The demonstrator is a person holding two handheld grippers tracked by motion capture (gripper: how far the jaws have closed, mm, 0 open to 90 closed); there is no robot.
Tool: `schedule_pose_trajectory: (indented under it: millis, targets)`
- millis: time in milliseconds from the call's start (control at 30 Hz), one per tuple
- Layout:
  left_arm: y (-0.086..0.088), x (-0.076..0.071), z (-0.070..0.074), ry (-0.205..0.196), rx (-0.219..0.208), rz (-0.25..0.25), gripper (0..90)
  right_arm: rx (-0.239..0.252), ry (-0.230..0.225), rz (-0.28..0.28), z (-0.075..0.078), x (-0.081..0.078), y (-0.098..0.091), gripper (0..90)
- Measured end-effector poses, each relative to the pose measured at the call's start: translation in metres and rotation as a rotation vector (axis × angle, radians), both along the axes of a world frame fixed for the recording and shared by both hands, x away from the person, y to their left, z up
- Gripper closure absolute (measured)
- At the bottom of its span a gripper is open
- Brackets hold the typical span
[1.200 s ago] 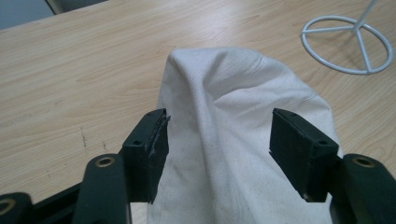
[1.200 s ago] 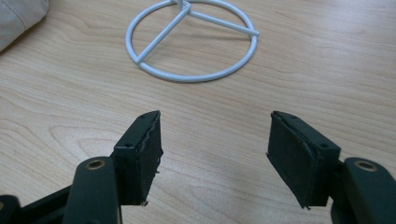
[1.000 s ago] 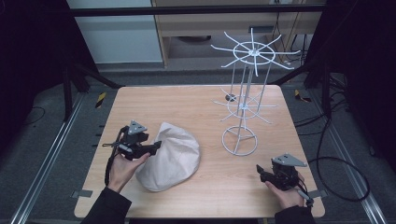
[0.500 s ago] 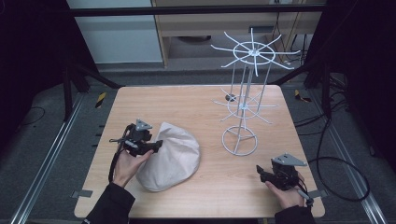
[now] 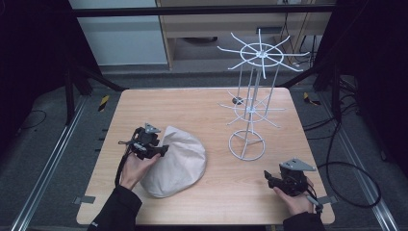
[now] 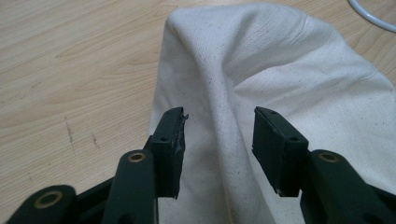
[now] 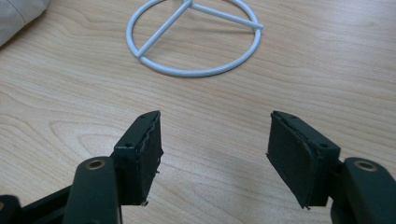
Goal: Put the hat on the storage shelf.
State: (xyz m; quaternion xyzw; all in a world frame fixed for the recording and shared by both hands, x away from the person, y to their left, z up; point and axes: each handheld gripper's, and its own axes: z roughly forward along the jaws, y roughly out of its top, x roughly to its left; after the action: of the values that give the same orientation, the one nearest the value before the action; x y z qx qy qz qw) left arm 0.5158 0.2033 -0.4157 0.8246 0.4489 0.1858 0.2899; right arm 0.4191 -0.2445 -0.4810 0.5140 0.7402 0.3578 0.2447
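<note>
Black rubber pads of the left gripper [image 6: 217, 140] stood either side of a raised fold in the cream cloth cap [image 6: 280, 70], jaws just closing but not yet pinching it. In the high view the cap [image 5: 178, 161] lay left of centre on the wooden table [image 5: 192, 108]. At the lower right the right gripper [image 7: 215, 154] held nothing, its jaws parted over bare wood. Beyond stood the white wire rack [image 5: 252, 103]. To grasp well, the left should probably sink a little and close squarely on the ridge, gathering enough cloth not to slip.
</note>
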Motion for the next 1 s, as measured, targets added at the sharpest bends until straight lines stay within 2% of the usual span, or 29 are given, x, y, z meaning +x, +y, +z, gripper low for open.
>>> schedule_pose_trajectory:
  millis: [167,567,800,1000]
  targets:
    - [0.000,0.003,-0.004,0.019,0.017,0.002,59.0,0.004,0.007,0.001,0.000,0.000,0.000,35.1]
    - [-0.004,0.008,-0.012,0.059,0.015,-0.012,71.9,-0.003,0.001,-0.003,-0.001,0.000,-0.002,34.9]
    - [-0.004,0.010,-0.014,0.090,0.003,-0.010,85.3,-0.001,0.005,-0.004,-0.001,0.000,-0.002,34.9]
    - [-0.005,0.008,-0.011,0.087,0.007,-0.014,88.1,0.001,0.004,-0.011,-0.001,0.000,-0.003,34.6]
